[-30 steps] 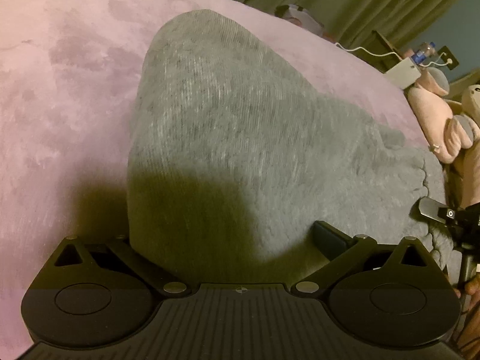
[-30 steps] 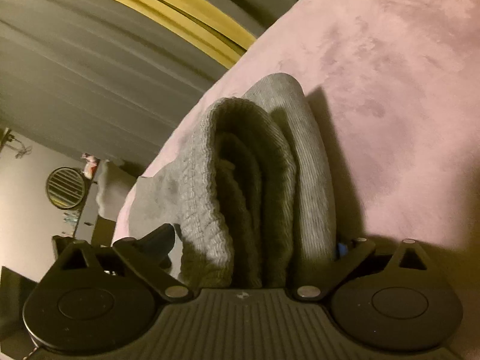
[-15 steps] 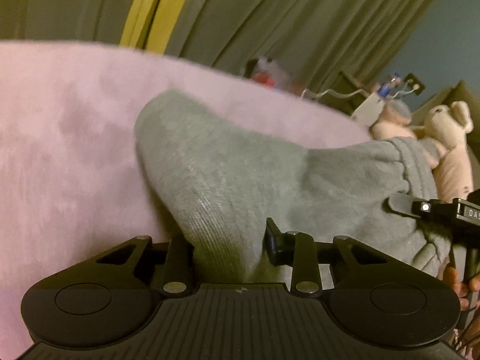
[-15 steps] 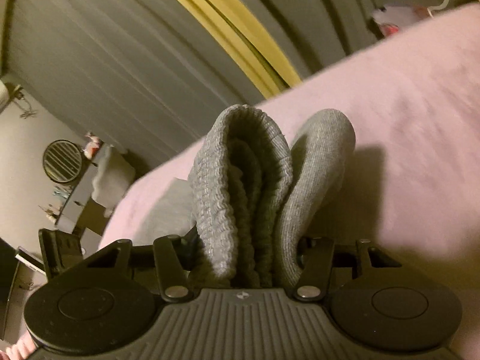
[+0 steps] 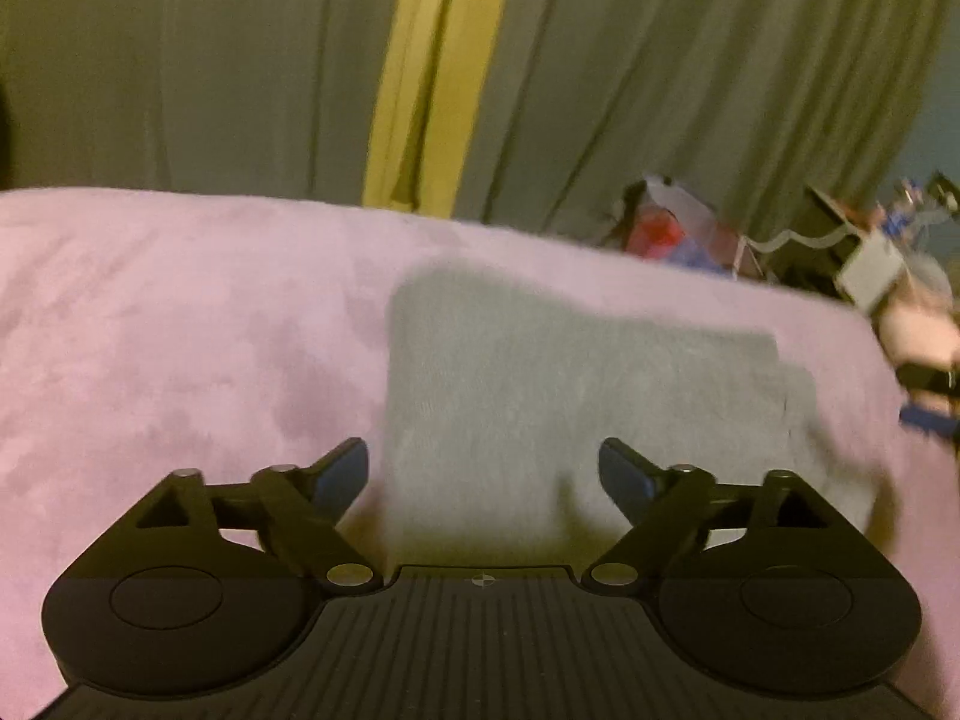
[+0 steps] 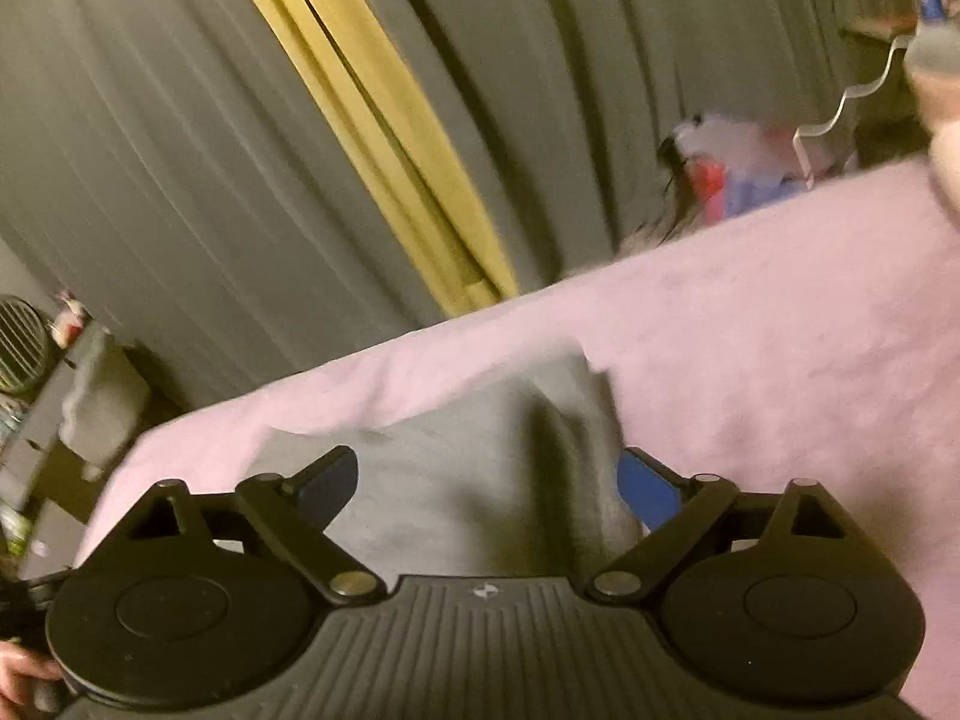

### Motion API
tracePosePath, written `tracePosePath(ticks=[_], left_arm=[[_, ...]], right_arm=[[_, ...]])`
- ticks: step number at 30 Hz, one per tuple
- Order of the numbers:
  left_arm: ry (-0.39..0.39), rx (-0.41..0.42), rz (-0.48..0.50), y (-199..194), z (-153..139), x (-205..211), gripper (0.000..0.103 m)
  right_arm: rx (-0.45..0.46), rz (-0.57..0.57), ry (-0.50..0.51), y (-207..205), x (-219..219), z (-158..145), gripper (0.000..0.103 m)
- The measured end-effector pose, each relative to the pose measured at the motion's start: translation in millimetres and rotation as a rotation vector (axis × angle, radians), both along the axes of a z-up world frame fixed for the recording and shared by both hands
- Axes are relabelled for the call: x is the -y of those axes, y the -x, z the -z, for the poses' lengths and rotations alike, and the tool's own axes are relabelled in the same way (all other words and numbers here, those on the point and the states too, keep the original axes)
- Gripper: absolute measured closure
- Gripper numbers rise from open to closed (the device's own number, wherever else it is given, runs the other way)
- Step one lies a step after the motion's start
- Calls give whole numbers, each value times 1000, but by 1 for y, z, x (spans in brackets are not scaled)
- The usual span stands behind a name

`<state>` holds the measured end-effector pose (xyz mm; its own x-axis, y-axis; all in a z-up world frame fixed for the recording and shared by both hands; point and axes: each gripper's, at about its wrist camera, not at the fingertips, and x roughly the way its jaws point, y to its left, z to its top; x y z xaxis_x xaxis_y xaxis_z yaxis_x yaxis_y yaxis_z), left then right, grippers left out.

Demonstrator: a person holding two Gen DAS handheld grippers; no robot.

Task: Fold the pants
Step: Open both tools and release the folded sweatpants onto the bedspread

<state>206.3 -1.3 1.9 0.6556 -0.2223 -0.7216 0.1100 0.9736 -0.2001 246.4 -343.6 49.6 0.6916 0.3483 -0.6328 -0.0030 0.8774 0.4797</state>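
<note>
Grey pants [image 5: 540, 396], folded, lay flat on pink blanket [image 5: 180, 330] just ahead of both grippers; left gripper [image 5: 483, 474] spread wide, holding nothing; right gripper [image 6: 489, 480] likewise wide, empty, fabric [image 6: 456, 480] between its fingers.

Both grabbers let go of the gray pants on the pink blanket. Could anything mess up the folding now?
Maybe. The pants look like a loose stack with uneven edges on the soft blanket, so the layers could slump apart. The right gripper is open, but a raised fold sits between its fingers; pulling away carelessly might drag it. The left gripper is open close to the near edge and could nudge it.
</note>
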Motion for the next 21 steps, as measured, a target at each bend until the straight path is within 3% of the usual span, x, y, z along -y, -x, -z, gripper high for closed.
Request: tracePosePath(ticks=[4,8,12,17,19,21], left_arm=[[-55,-33,26,31,24,0,8],[-129,-113,-8,39,47,0,6],[-93,-156,-92,45,47,-18,7],[66,-161,-134,67,44,-40,7],[77,-181,-146,76,51,-40,7],[54,-208,-147,82,61,-38,7]], right_arm=[[-65,-45,84,24,-12,28,4],[-128,-49,136,35,-21,61,4],[-95,-69,249,42,-36,55,4],[-63,-98,280,56,-49,36,4],[-89,-112,288,61,-53,41,4],[-146,-79,369,61,-57,50,4]])
